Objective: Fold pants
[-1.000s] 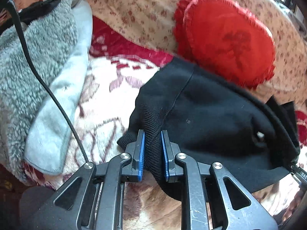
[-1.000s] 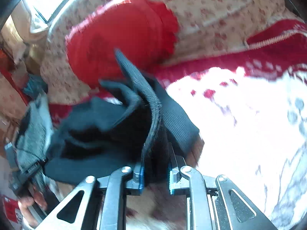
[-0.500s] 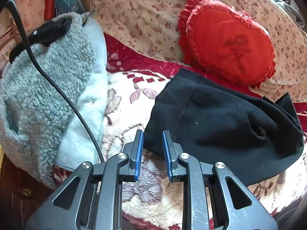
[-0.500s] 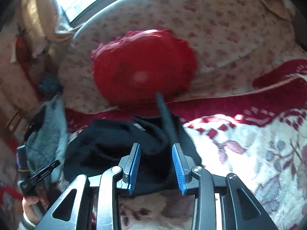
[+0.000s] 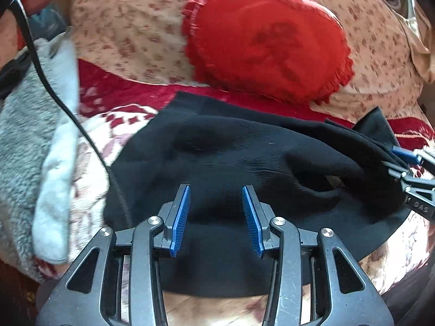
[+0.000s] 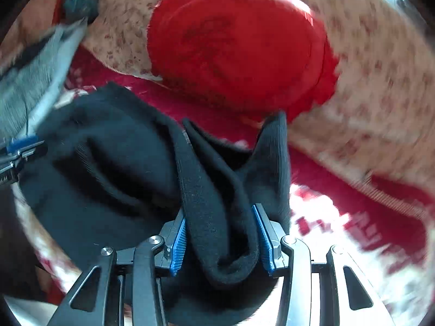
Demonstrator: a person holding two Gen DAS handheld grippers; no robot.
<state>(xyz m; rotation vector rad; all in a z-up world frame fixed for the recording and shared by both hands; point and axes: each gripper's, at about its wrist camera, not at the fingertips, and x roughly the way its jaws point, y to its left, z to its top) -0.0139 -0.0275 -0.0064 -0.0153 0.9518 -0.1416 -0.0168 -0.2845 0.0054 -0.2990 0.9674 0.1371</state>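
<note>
Presently catalogued: one pair of black knit pants (image 5: 231,160), lying in a loose folded heap on a red-and-cream patterned blanket (image 5: 127,116), in front of a red frilled heart-shaped cushion (image 5: 266,43) that leans on a floral beige backrest (image 5: 130,27).

Left claw (image 5: 216,217): jaws opening, blue pads apart, nothing pinched between them; it hangs over the near edge of the pants.

Right claw (image 6: 221,237): jaws opening, with a thick bunched fold of the ribbed end of the pants between the pads; the cloth looks slack, so the pads seem no longer to press on it.

Adjacent items: grey fleecy garment (image 5: 19,141) to the left, black cable (image 5: 81,133) trailing across it.

Handling, by judgement: soft, limp, light, stretchy knit; it sags and bunches readily, is not fragile, and is unlikely to slip on ridged pads. Best taken at the ribbed band or a seamed edge, one corner per claw, then drawn taut before laying over.
</note>
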